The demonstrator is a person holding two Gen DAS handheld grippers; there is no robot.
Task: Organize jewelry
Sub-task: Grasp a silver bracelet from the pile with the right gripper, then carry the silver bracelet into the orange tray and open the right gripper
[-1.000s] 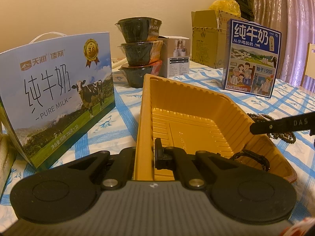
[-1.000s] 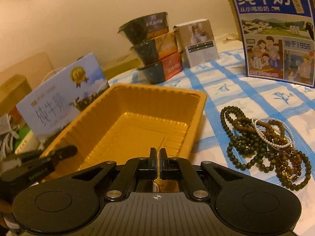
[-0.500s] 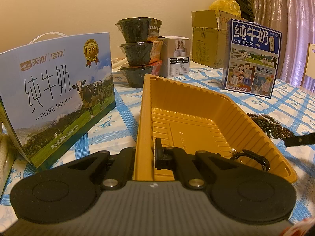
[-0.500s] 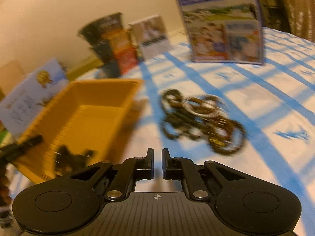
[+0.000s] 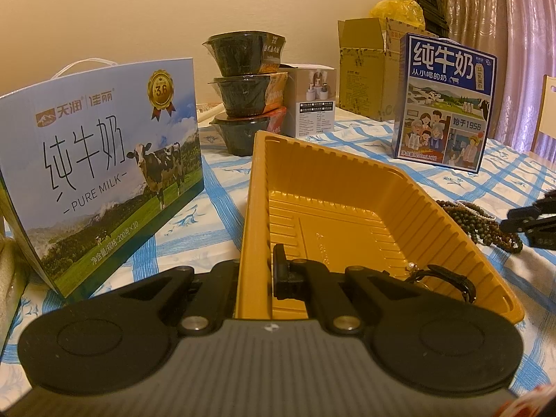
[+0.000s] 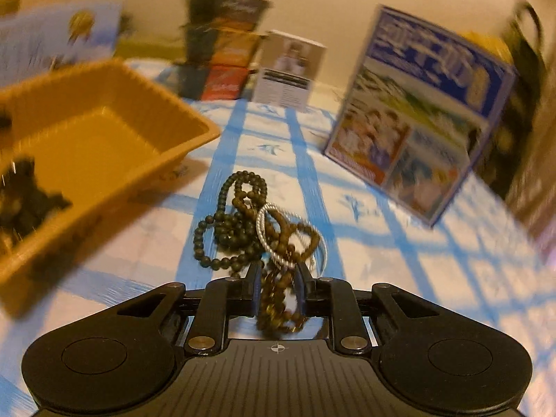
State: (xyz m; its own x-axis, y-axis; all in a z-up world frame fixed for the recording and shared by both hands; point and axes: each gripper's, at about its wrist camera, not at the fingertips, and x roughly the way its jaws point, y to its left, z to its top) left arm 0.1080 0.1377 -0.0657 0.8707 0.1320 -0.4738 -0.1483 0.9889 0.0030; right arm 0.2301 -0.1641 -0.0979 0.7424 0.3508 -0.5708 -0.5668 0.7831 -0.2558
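Note:
My left gripper (image 5: 274,272) is shut on the near left wall of the yellow tray (image 5: 330,215), one finger on each side of it. A dark bracelet (image 5: 448,276) lies in the tray's near right corner. To the right of the tray, a pile of bead strings (image 5: 476,219) rests on the cloth. My right gripper (image 6: 278,286) hangs low over that pile, its jaws opening, with brown beads (image 6: 278,299) lying between the fingers. Dark green beads (image 6: 226,232) and a silvery bracelet (image 6: 278,239) lie just ahead. The right wrist view is blurred by motion.
A blue checked cloth covers the table. A large milk box (image 5: 100,166) stands left of the tray. Behind it are stacked dark bowls (image 5: 246,93) and a small white box (image 5: 314,104). A blue milk carton (image 5: 446,104) and a cardboard box (image 5: 365,69) stand at the back right.
My right gripper has swung from over the tray to the bead pile on the right, rolled and sunk, and its jaws have parted around the brown beads. The left gripper and tray kept still.

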